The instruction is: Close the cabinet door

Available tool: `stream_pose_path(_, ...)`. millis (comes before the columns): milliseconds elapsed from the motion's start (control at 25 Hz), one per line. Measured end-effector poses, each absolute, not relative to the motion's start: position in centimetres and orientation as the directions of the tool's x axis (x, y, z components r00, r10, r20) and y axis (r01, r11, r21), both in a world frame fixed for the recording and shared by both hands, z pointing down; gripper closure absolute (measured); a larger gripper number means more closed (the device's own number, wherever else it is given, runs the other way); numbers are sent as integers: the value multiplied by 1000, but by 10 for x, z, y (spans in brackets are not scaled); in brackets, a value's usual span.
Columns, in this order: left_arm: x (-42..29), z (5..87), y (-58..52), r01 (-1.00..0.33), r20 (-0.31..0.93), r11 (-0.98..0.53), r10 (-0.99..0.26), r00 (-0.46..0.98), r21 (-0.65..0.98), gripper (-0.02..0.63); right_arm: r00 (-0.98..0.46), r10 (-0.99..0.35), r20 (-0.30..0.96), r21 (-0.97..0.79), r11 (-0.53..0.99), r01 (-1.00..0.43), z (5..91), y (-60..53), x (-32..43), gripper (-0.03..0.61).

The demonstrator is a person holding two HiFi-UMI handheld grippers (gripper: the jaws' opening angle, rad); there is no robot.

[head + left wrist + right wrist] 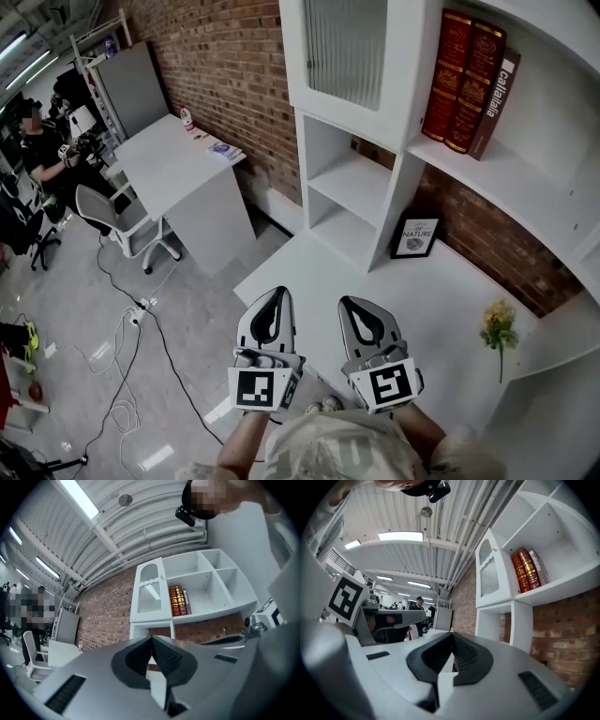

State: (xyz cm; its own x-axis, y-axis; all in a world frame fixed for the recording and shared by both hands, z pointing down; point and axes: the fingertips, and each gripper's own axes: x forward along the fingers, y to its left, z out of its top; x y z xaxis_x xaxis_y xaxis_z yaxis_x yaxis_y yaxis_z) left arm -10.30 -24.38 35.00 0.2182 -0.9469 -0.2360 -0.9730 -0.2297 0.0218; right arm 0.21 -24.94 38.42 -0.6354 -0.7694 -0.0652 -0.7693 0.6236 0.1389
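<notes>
L claw (pixel 277 292), R claw (pixel 350 303) closed, below cabinet door (pixel 345 45).

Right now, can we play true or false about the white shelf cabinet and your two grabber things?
The left gripper and the right gripper are both shut and empty. True.
The white cabinet door with ribbed glass hangs wide open. False: it looks shut.
Yellow flowers stand at the right side of the white desk. True.
The dark red books lie on the desk. False: they stand on a shelf.
</notes>
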Motion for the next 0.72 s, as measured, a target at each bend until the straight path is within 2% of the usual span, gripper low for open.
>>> stream_pose_path(200, -92, 361, -243, -970, -214, -243, -949, 233, 22, 601, -629, -777, -25, 135, 621, -772, 397, -254, 7, 563)
stream_pose_path(400, -85, 351, -247, -965, -233, -262, -939, 251, 17, 601, -626, -777, -61, 134, 615, -777, 384, -256, 3, 563)
stream_pose_path(720, -83, 348, -250, -965, -234, -263, -939, 254, 10, 601, -604, -795, -52, 142, 593, -793, 385, -263, 8, 563)
